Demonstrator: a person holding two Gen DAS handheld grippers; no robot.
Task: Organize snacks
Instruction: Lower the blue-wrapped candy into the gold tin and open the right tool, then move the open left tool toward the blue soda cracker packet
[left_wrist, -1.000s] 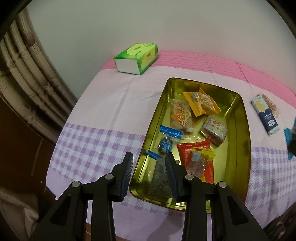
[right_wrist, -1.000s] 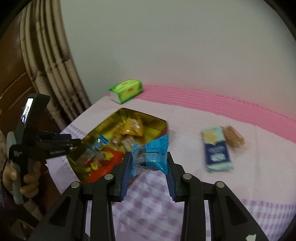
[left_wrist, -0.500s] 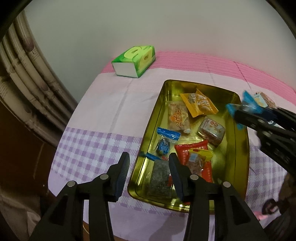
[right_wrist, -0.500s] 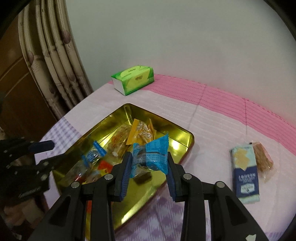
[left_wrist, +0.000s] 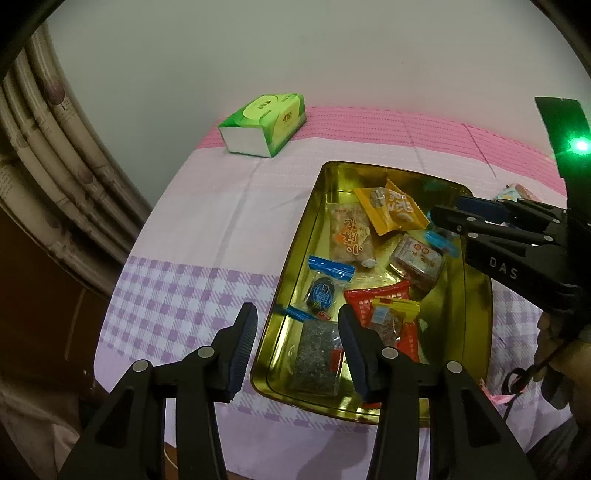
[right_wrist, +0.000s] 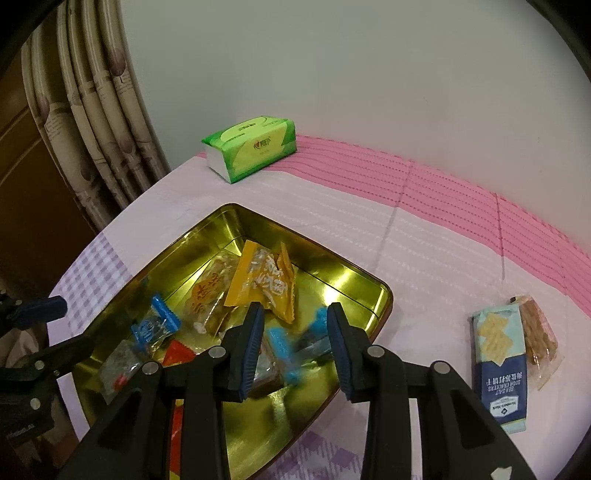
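Note:
A gold tin tray (left_wrist: 476, 314) (right_wrist: 373, 295) holds several wrapped snacks. My right gripper (right_wrist: 295, 321) (left_wrist: 447, 212) is open over the tray's right side. A blue snack packet (right_wrist: 291, 343) (left_wrist: 441, 242) drops blurred just below its fingers into the tray. My left gripper (left_wrist: 297, 325) is open and empty above the tray's near left corner. A blue cracker pack (right_wrist: 500, 362) and a clear packet of brown sticks (right_wrist: 537, 332) lie on the cloth right of the tray.
A green tissue box (left_wrist: 264, 123) (right_wrist: 251, 147) stands at the back of the table near the wall. Curtains (right_wrist: 92, 122) hang at the left. The pink and purple checked cloth (left_wrist: 177, 295) ends at the table's left and near edges.
My right gripper moved over the tray, opened and let go of the blue packet, which now falls into the tray. My left gripper stayed open and drew back slightly.

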